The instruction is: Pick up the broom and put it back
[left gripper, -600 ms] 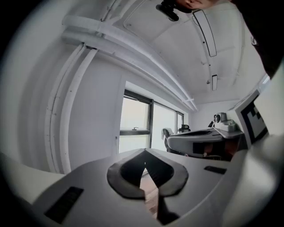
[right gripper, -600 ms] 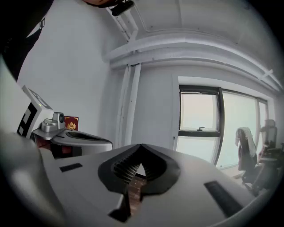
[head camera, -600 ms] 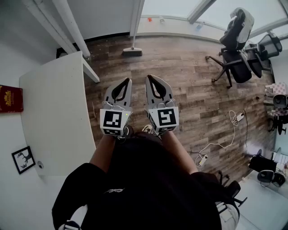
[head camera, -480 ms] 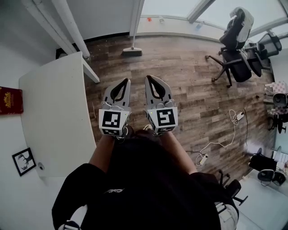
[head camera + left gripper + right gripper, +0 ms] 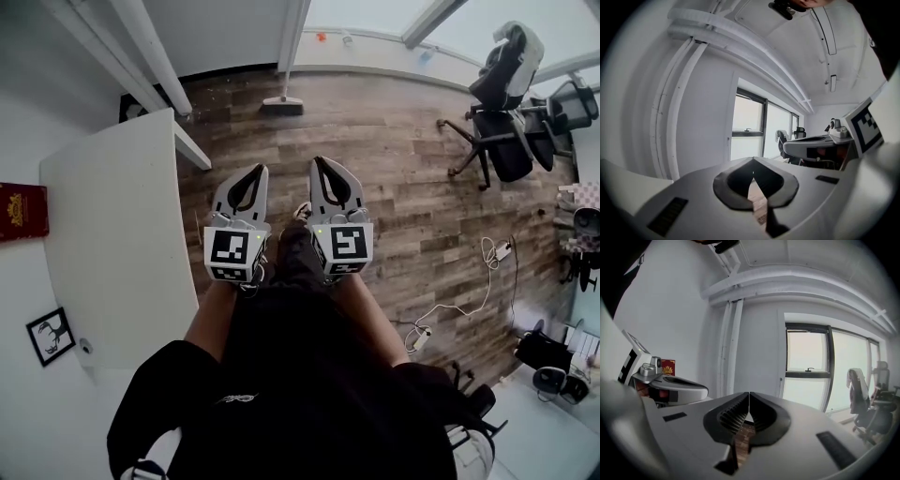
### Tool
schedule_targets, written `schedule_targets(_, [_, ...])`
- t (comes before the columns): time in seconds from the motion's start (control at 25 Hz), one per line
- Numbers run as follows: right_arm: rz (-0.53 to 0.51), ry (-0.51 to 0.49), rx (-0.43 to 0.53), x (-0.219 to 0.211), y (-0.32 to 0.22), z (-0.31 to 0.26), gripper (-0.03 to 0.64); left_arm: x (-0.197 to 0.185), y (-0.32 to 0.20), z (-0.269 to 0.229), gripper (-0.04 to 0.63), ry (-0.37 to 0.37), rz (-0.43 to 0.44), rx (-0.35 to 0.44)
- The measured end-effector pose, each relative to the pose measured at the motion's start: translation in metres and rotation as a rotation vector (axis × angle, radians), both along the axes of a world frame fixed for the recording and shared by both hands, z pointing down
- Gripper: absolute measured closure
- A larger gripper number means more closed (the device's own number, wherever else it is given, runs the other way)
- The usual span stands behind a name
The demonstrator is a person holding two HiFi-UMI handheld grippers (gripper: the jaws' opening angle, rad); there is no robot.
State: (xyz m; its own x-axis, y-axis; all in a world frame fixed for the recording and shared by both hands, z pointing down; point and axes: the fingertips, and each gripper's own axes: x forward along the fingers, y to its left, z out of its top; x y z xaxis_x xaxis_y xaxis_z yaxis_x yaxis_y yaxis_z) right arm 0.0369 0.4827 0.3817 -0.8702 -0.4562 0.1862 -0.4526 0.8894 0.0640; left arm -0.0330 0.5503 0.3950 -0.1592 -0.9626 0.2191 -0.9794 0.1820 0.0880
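A white rectangular table (image 5: 112, 244) sits at the left. Beside it we hold the left gripper (image 5: 257, 171), fingers pressed together on nothing. Far ahead, a grey-headed broom (image 5: 281, 105) stands upright against the wall. Our right gripper (image 5: 320, 163), fingers likewise pressed together and empty, hovers above the wooden plank floor (image 5: 412, 187). Black office chairs (image 5: 506, 112) stand far right.

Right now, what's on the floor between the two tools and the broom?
Nothing. In the head view, only bare wood floor lies between the left tool, the right tool and the broom.
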Motion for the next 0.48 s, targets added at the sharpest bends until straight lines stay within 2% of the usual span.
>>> schedule_targets(0.24, [-0.065, -0.025, -0.033, -0.049, -0.061, 0.009, 0.594, -0.032, -0.057, -0.008, 0.595, -0.037, -0.031, -0.030])
schedule_targets(0.36, [-0.093, -0.061, -0.001, -0.068, -0.095, -0.003, 0.594, -0.043, -0.097, -0.023, 0.595, -0.067, -0.023, -0.020])
schedule_targets(0.48, [-0.098, -0.100, 0.010, -0.072, -0.132, -0.011, 0.594, -0.050, -0.138, -0.019, 0.595, -0.064, -0.024, -0.049])
